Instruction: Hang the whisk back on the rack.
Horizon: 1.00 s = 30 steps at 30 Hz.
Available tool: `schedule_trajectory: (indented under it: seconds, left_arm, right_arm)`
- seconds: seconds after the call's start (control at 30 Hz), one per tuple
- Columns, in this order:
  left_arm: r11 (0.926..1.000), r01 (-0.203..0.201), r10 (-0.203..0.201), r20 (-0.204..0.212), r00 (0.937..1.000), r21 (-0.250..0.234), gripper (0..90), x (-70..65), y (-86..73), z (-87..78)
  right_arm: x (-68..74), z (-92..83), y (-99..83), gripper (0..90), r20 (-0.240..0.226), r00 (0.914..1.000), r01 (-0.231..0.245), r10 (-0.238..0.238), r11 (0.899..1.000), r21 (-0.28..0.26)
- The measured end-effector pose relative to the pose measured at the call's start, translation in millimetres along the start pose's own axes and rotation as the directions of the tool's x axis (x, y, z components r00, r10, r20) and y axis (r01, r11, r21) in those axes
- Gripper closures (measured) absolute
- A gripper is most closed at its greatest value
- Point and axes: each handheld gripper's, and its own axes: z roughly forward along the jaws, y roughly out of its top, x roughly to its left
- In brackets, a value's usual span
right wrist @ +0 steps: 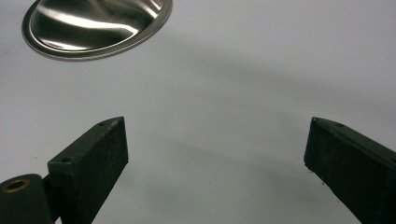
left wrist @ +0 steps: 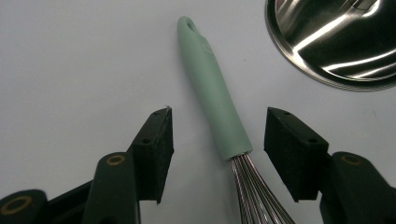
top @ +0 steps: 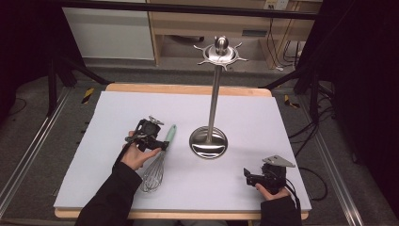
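Note:
A whisk (top: 160,157) with a mint-green handle (left wrist: 212,93) and steel wires lies flat on the white mat, handle pointing away from me toward the stand. My left gripper (top: 161,143) is low over it. In the left gripper view its jaws (left wrist: 219,114) stand open on either side of the handle's lower end, just above the wires, with a gap on both sides. My right gripper (top: 248,175) rests near the front right of the mat. Its jaws (right wrist: 215,123) are wide open with bare mat between them.
A tall steel utensil stand (top: 214,99) rises from a round base (top: 208,142) at the mat's middle, with a hooked crown (top: 220,52) on top. The base (left wrist: 336,42) lies just right of the whisk handle. The white mat (top: 141,103) covers the wooden table.

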Motion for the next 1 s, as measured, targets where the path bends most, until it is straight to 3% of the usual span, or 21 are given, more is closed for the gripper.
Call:
schedule_trajectory:
  seconds: [0.47, 0.67, 1.0]
  left_arm:
    - [0.9975, -0.002, 0.001, 0.022, 0.9997, 0.070, 43.8, -3.7, -1.5, 12.9]
    - [0.9965, 0.005, -0.006, 0.013, 0.9999, 0.084, 48.7, -5.0, -1.9, 16.7]
    - [0.9917, 0.017, -0.022, 0.039, 0.9990, 0.128, 53.4, -6.4, -1.2, 25.6]
  right_arm:
    - [-0.3, 0.9, 0.4, 6.7, 0.000, 1.0000, -0.001, 0.001, 1.000, 0.003]
    - [0.8, 1.5, 0.7, 6.7, 0.004, 0.9999, 0.011, -0.011, 1.000, 0.006]
    - [0.2, 2.2, 0.8, 6.7, 0.002, 0.9998, 0.018, -0.018, 1.000, 0.009]
